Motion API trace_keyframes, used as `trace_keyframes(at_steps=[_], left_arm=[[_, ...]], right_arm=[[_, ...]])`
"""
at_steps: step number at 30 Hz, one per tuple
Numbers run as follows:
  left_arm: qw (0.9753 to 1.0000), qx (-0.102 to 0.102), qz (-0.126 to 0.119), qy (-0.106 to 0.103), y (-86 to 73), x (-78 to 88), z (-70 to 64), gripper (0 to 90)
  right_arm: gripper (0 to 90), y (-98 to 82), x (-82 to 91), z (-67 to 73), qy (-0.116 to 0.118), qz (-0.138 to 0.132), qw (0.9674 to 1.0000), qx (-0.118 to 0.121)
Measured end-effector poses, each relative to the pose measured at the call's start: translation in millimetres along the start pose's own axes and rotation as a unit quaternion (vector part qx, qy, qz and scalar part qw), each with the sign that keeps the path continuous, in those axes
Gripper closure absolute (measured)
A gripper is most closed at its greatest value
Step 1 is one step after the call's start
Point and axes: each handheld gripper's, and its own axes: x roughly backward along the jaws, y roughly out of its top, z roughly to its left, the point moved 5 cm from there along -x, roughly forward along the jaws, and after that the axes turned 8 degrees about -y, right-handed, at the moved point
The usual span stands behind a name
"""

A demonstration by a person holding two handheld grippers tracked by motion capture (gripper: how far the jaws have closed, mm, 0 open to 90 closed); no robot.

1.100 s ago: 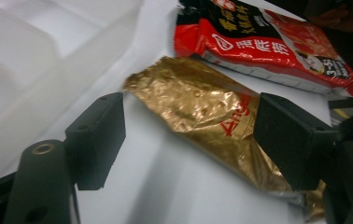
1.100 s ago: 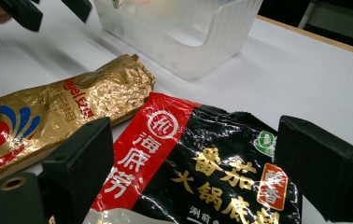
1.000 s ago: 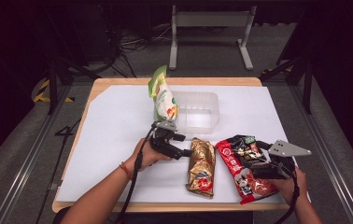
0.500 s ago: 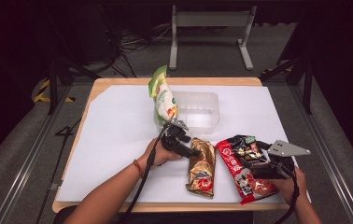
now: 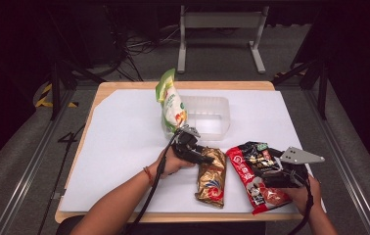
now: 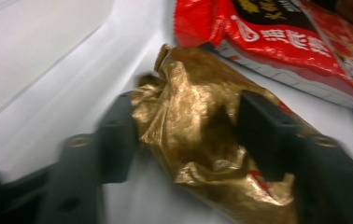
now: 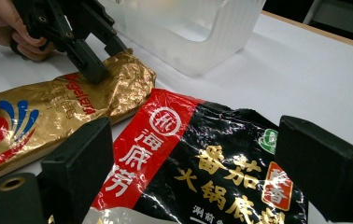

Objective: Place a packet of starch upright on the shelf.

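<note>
Since a second ago the left gripper (image 5: 203,157) has travelled right from the base of the green pouch (image 5: 172,103) to the top end of the gold packet (image 5: 212,177), while the right gripper (image 5: 270,172) has stayed put over the red and black packet (image 5: 254,174).

Seen along its own view, the left gripper (image 6: 186,128) has its two black jaws spread, one on each side of the gold packet's (image 6: 214,149) crumpled top; they look close to the foil but not clenched on it (the picture is blurred, so contact is hard to judge). The packet lies flat on the white table cover (image 5: 124,142), just in front of the clear plastic tub (image 5: 211,117).

The right gripper (image 7: 198,158) also has its jaws parted, hovering over the red and black packet (image 7: 202,177), which lies flat beside the gold packet (image 7: 48,116), their edges touching or nearly so. The left gripper (image 7: 97,58) and the hand (image 7: 11,28) holding it show beyond, jaw tips resting on the gold foil. The green pouch stands upright against the tub's left wall.
</note>
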Motion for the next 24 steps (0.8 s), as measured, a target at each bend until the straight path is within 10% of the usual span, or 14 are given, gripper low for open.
trace_keyframes(at_steps=[5, 11, 24], left_arm=[[0.9995, -0.024, -0.016, 0.010, -1.3, 8.6, 1.0, 76.7], [0.9976, -0.055, -0.033, 0.026, 4.0, 14.9, -10.5, 82.6], [0.9812, -0.142, -0.119, 0.055, 19.5, 52.3, -53.5, 88.0]], right_arm=[[12.3, -0.3, -0.1, 0.2, 0.000, 0.000, 1.0000, 0.002], [12.3, -0.3, -0.3, -0.2, 0.000, 0.000, 1.0000, 0.002], [12.3, 1.6, 1.9, -2.1, -0.006, -0.006, 1.0000, -0.001]])
